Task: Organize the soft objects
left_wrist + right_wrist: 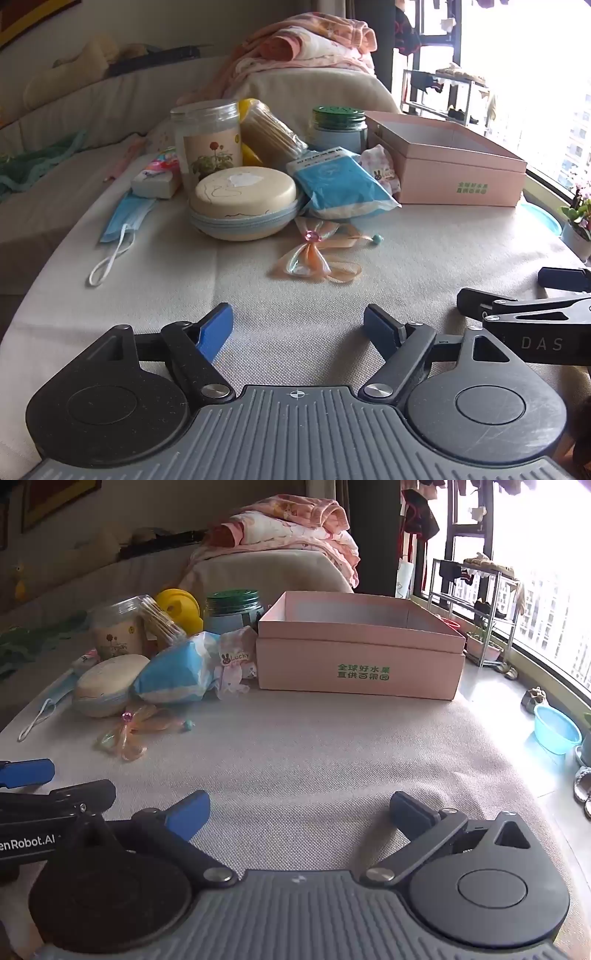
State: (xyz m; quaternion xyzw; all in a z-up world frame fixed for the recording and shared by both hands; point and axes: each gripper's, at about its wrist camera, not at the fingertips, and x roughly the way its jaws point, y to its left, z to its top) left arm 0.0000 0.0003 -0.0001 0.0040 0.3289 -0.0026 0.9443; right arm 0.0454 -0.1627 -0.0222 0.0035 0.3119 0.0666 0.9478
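On a beige cloth-covered table lie an orange ribbon bow (314, 258) (129, 734), a blue tissue pack (340, 184) (173, 675), a patterned cloth with a bunny tag (380, 171) (232, 664), a blue face mask (123, 221) (55, 698) and a round cream zip case (243, 203) (107, 690). An open pink box (454, 173) (362, 664) stands to their right. My left gripper (299, 325) is open and empty, in front of the bow. My right gripper (299, 808) is open and empty, in front of the box.
Behind the soft items stand a clear jar with a flower label (208, 140), a tub of cotton swabs (273, 136), a yellow object (181, 605) and a green-lidded jar (338, 125). A sofa with pink blankets (306, 48) is behind. A blue basin (556, 733) sits on the floor at right.
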